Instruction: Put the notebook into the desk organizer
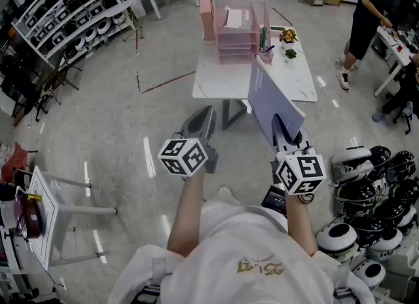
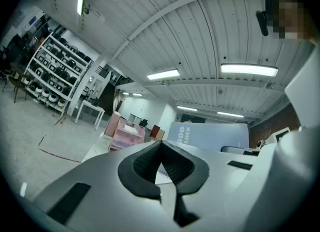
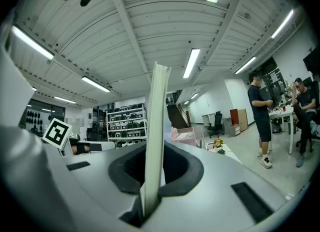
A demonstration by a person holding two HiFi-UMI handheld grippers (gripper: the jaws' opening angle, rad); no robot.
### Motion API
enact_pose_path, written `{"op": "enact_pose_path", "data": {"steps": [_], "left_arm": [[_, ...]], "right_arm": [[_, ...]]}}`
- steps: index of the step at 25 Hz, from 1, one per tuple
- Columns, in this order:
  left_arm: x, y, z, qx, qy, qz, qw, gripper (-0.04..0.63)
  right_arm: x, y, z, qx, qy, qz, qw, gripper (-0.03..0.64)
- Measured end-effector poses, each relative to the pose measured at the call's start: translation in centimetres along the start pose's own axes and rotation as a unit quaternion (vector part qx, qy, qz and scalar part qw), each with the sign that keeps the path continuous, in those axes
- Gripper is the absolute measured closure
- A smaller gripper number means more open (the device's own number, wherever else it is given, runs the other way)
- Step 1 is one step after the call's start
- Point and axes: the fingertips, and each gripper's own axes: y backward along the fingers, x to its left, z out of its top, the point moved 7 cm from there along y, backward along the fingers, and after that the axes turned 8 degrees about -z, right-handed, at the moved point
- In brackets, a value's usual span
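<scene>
Jaws of the right gripper (image 3: 149, 196) are clamped on the bottom edge of the notebook (image 1: 270, 99), which stands upright between them and rises above. Jaws of the left gripper (image 2: 167, 191) are together and empty, alongside. Well ahead of both, the pink desk organizer (image 1: 237, 31) sits on a white counter (image 1: 216, 76). The notebook looks thin, light and fairly stiff; held this low, it may wobble.

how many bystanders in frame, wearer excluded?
2. A standing person at the head view's top right; a seated person just below, cut off by the right edge. Others may be hidden out of frame.
</scene>
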Motion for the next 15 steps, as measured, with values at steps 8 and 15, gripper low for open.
{"op": "enact_pose_path", "data": {"steps": [8,15], "left_arm": [[0.43,0.35,-0.21,0.003,0.002,0.006,1.0000,0.578],[0.79,0.05,-0.37,0.014,-0.011,0.012,0.9998,0.578]], "right_arm": [[-0.21,-0.24,-0.63,0.007,-0.005,-0.005,1.000,0.577],[-0.82,-0.79,-0.78,0.003,-0.011,-0.008,1.000,0.575]]}}
